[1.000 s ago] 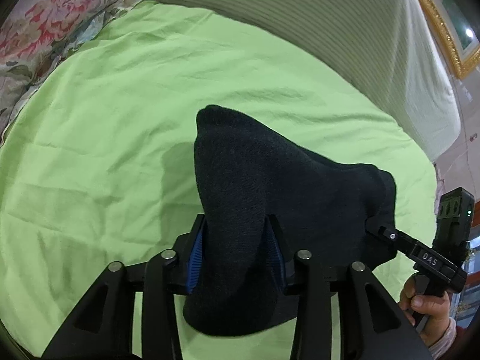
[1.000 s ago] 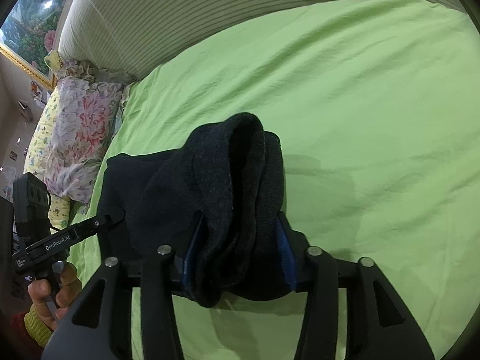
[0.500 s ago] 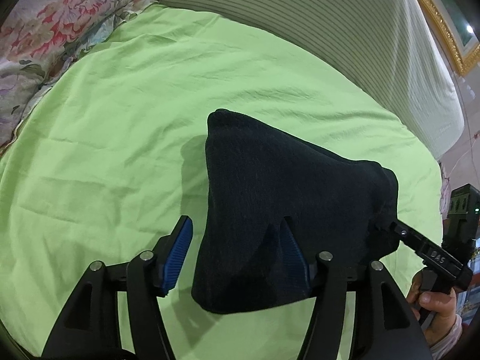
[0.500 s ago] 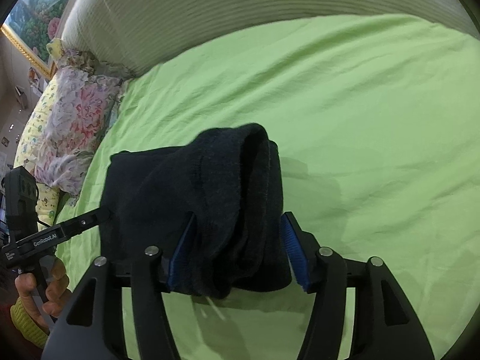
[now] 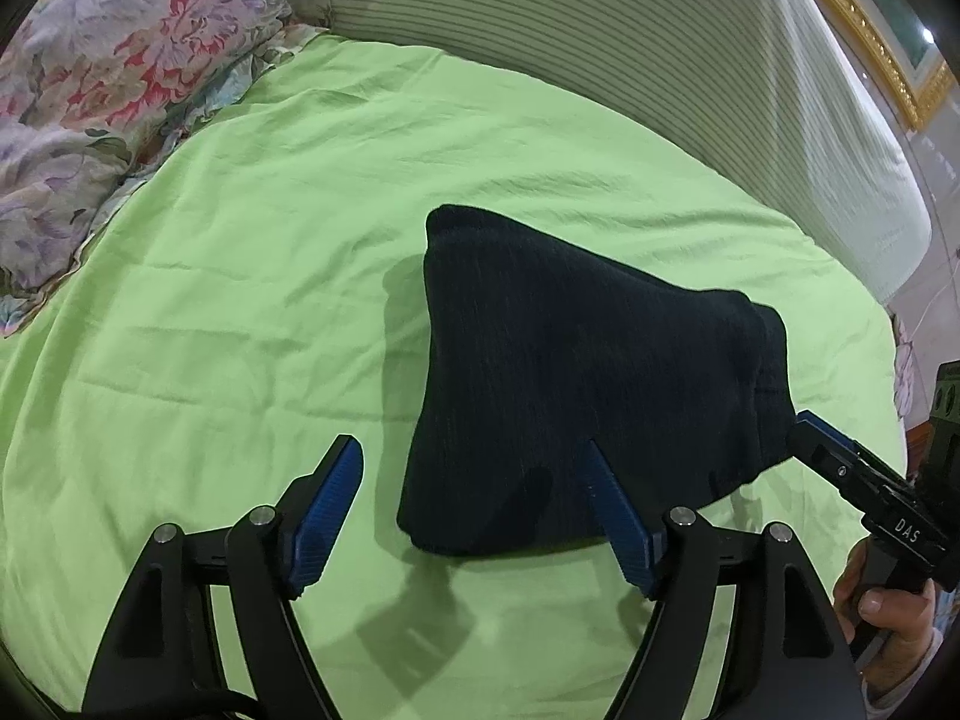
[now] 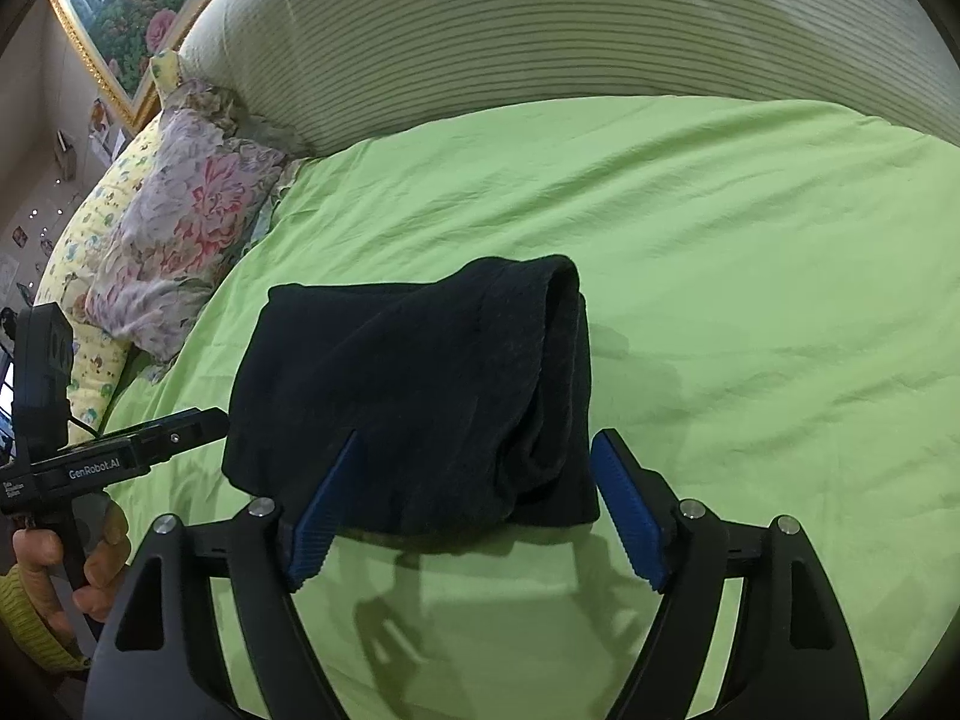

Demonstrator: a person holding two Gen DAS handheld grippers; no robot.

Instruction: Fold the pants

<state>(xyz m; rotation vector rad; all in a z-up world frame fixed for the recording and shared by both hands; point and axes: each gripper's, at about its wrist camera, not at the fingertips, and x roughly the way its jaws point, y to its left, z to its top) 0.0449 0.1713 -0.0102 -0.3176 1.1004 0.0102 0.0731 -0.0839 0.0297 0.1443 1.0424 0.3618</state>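
1. While the left gripper (image 5: 474,516) and right gripper (image 6: 480,507) jaws are opening, released from the pants (image 5: 576,384), withdraw both clear.
2. Leave the folded bundle mid-bed on the green sheet (image 5: 240,300), nearer its front edge.

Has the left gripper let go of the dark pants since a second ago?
Yes. The left gripper is opening and its blue pads no longer pinch the folded pants, which rest on the green sheet.

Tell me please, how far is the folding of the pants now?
Done: the dark pants lie in a compact folded bundle on the green sheet. In hand: nothing; the left gripper and right gripper are opening, pads off the cloth. Left: probably only pulling the grippers away, perhaps smoothing the bundle.
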